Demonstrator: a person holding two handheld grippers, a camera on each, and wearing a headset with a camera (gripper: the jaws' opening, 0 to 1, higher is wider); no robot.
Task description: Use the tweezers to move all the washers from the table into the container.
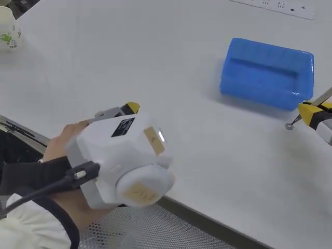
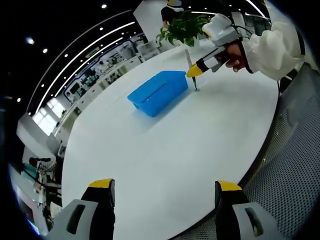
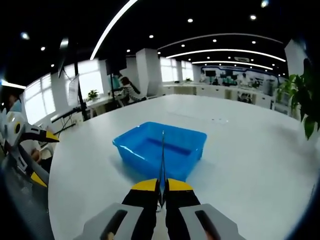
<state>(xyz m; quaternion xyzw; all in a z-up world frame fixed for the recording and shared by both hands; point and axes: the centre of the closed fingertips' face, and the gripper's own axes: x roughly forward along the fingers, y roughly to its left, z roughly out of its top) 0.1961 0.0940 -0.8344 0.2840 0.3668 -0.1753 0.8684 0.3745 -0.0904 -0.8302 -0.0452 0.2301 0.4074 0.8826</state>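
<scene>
The blue container (image 1: 267, 72) stands on the white table (image 1: 155, 62), open side up. My right gripper (image 1: 314, 111) comes in from the right edge, shut on the metal tweezers (image 1: 322, 97). The tweezers' tip meets a small grey washer (image 1: 289, 125) just in front of the container; I cannot tell whether it is pinched or lying on the table. In the right gripper view the tweezers (image 3: 162, 150) rise from my right gripper (image 3: 162, 186) across the container (image 3: 162, 145). My left gripper (image 2: 165, 187) is open and holds nothing, near the table's front edge (image 1: 129, 109), far from the container (image 2: 160, 91).
A white cup (image 1: 8, 31) with green print stands at the far left. A power strip (image 1: 275, 5) lies along the far edge. A potted plant (image 2: 182, 27) stands beyond the container. A grey mesh surface (image 1: 150, 231) lies below the table's front edge.
</scene>
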